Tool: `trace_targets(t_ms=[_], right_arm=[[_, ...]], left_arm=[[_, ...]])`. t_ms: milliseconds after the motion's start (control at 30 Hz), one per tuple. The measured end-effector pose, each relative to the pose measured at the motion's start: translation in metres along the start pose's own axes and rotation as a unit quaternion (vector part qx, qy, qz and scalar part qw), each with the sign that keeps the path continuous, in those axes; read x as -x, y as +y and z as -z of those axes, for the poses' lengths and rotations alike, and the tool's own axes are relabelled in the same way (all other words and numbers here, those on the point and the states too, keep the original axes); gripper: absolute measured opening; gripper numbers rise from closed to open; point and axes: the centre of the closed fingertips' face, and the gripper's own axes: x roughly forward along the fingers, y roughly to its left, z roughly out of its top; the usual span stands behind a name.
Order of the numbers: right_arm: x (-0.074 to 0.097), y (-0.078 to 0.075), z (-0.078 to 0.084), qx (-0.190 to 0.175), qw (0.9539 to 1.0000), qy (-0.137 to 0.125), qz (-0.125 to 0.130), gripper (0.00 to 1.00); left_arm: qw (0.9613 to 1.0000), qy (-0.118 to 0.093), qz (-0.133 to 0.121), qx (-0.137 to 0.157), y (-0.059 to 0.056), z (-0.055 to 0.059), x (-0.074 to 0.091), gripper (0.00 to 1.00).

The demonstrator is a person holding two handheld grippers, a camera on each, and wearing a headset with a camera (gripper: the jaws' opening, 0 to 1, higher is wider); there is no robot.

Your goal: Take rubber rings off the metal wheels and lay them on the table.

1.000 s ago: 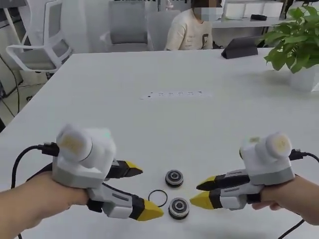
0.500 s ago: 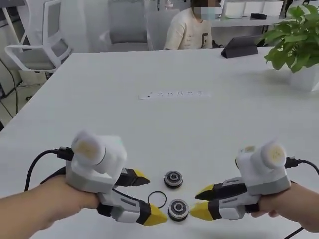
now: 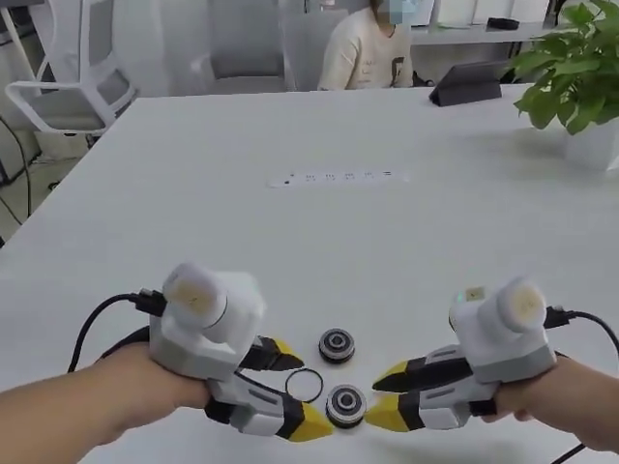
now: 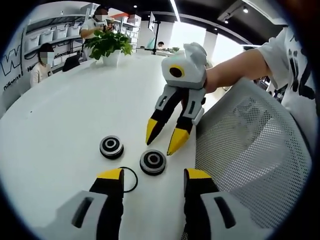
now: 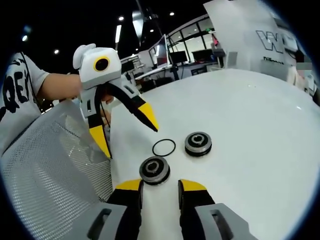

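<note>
Left gripper (image 3: pixel 308 387) and right gripper (image 3: pixel 377 398), fingers released, flank the near wheel (image 3: pixel 346 404); loose ring (image 3: pixel 322 385) lies beside it on the white desk (image 3: pixel 290 251). Gripper views catch a mesh chair (image 4: pixel 250 150); head view, a plant (image 3: pixel 571 68).

Your white table (image 3: pixel 387 251) carries a near wheel (image 3: pixel 346 405), a far wheel (image 3: pixel 337 345) and one loose ring (image 3: pixel 304 385) (flat, just beside the near one). A power strip (image 3: pixel 338 178) lies mid-table, and a plant (image 3: pixel 580 87) stands at the far corner.
</note>
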Motion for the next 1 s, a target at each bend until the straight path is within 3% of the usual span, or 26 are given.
trace_targets(t_ms=[1000], right_arm=[[-0.005,0.002,0.003,0.032,0.9995,0.004,-0.008,0.2]], left_arm=[[0.9995,0.016,0.017,-0.023,-0.007,0.0,-0.031,0.25]])
